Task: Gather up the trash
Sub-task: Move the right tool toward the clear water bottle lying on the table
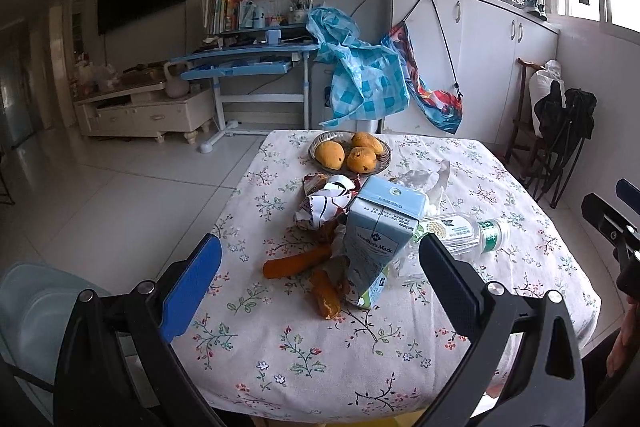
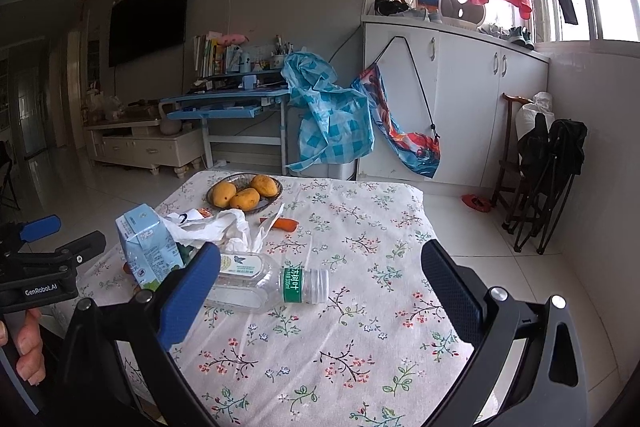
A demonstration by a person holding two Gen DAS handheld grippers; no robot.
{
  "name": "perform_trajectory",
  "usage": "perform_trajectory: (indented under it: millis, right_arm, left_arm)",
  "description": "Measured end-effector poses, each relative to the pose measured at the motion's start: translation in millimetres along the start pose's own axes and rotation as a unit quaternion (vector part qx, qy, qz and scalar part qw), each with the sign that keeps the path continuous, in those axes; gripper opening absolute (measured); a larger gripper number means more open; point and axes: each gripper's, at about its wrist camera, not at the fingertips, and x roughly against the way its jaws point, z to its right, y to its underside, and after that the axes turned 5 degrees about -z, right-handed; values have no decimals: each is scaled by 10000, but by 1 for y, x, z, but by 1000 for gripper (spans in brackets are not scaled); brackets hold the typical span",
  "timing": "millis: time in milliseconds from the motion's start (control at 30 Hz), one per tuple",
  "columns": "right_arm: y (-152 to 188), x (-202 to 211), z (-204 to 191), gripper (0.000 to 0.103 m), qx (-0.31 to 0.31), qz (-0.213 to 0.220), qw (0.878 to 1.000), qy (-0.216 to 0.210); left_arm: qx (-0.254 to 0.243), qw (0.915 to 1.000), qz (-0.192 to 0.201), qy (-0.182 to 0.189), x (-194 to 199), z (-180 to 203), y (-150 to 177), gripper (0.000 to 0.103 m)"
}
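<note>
Approach step, nothing picked up yet. Left gripper (image 1: pixel 320 259) with fingers wide apart and empty, aimed at the milk carton (image 1: pixel 376 239) at 12 o'clock, among peels (image 1: pixel 298 263) and wrappers (image 1: pixel 324 203). Right gripper (image 2: pixel 320 283) also wide and empty, plastic bottle (image 2: pixel 268 281) lying at 11 o'clock. Next, probably: advance, straddle one item, close firmly.

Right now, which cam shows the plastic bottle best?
Right wrist: the plastic bottle lies on its side in full view, label and cap clear. Left wrist shows only its cap end, the rest hidden behind the milk carton and a finger.
</note>
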Motion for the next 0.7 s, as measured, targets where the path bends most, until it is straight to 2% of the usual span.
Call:
perform_trajectory:
  millis: [700]
  right_arm:
    - [2,-4,-6,97,183,-108,9998,-56]
  left_arm:
    - [-68,10000,3,-11,2,-2,-3,96]
